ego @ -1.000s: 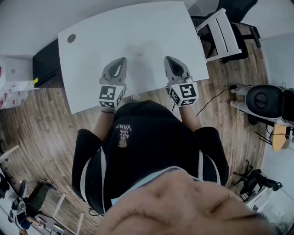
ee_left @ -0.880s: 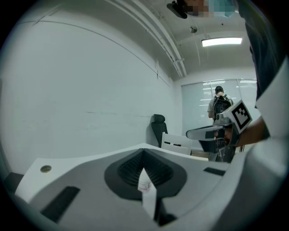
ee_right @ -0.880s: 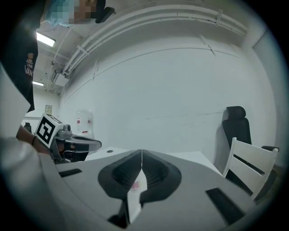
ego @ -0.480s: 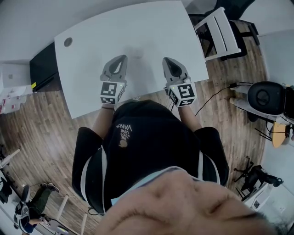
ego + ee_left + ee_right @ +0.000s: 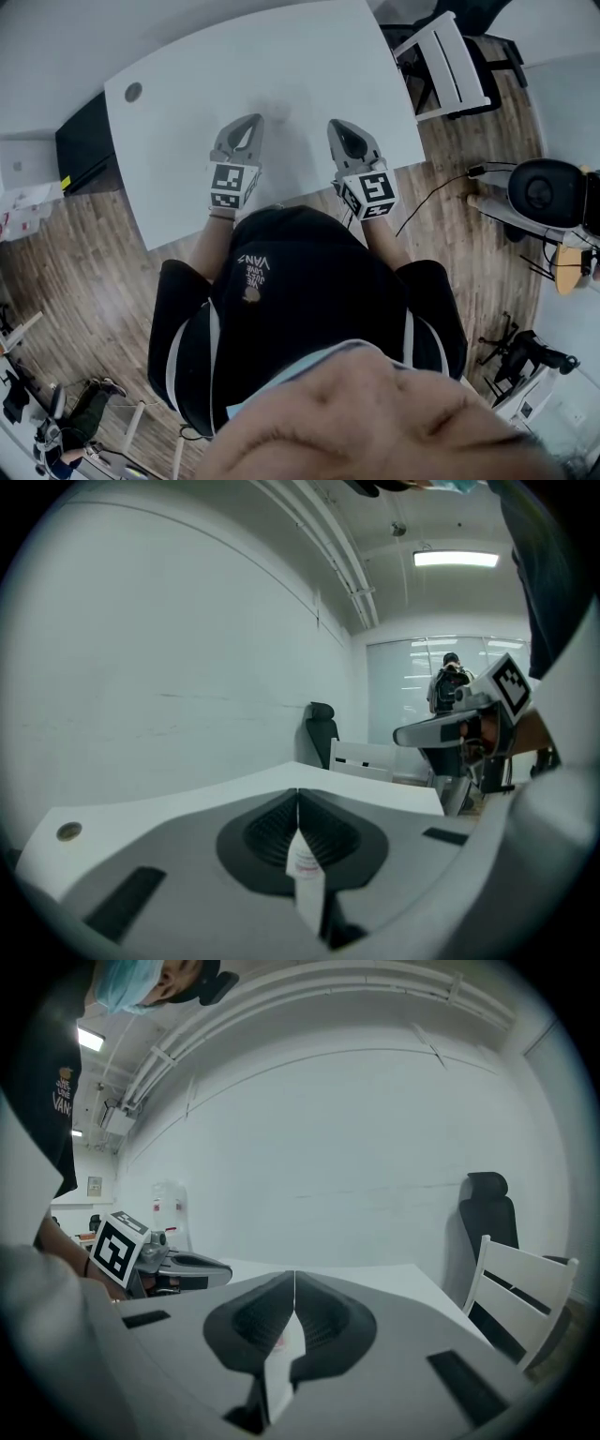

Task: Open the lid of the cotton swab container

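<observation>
No cotton swab container shows in any view. In the head view my left gripper [image 5: 247, 125] and right gripper [image 5: 336, 127] hover side by side over the near part of a bare white table [image 5: 187, 112], both pointing away from the person. The jaws of each are pressed together with nothing between them. The left gripper view shows its shut jaws [image 5: 298, 803] over the tabletop, with the right gripper [image 5: 450, 728] off to the right. The right gripper view shows its shut jaws [image 5: 294, 1288] and the left gripper [image 5: 178, 1265] at the left.
A round cable hole [image 5: 133, 92] sits at the table's far left corner. A white chair [image 5: 450, 66] stands to the right of the table, a black cabinet [image 5: 80, 141] at its left end. A black round device [image 5: 553, 192] and cables lie on the wooden floor at right.
The head view has drifted slightly, so the table sits a little further left in the frame. Both grippers keep their side-by-side place and stay shut.
</observation>
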### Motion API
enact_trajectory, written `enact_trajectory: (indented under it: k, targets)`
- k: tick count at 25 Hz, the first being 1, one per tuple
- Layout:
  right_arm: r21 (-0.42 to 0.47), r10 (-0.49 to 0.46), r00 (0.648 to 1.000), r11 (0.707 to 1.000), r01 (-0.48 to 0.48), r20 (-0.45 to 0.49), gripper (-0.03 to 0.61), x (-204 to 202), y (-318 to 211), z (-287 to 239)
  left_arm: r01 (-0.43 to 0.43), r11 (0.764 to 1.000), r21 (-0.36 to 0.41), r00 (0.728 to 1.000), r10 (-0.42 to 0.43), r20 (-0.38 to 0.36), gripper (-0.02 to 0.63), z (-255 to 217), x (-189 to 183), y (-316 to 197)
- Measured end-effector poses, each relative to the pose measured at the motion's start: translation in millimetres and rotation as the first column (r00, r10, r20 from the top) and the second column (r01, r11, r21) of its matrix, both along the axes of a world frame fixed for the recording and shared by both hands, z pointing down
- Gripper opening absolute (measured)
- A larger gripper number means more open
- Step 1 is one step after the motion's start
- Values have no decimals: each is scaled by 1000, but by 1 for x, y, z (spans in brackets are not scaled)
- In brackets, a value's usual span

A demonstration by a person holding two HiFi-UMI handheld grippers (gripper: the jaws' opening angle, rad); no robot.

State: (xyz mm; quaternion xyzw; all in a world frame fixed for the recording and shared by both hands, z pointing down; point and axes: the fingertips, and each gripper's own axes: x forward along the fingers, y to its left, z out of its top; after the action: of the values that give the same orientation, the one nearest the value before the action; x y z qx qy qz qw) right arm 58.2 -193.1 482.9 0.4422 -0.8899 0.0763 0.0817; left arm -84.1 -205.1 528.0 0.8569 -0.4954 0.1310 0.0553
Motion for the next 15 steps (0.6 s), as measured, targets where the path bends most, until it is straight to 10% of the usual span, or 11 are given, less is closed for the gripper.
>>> enact_trajectory:
  k: [15]
  targets:
    - [-37,2,1000,999,-2,10,12,-1,-6,13,-16,996,-89,999,21,46,17,46,9,-12]
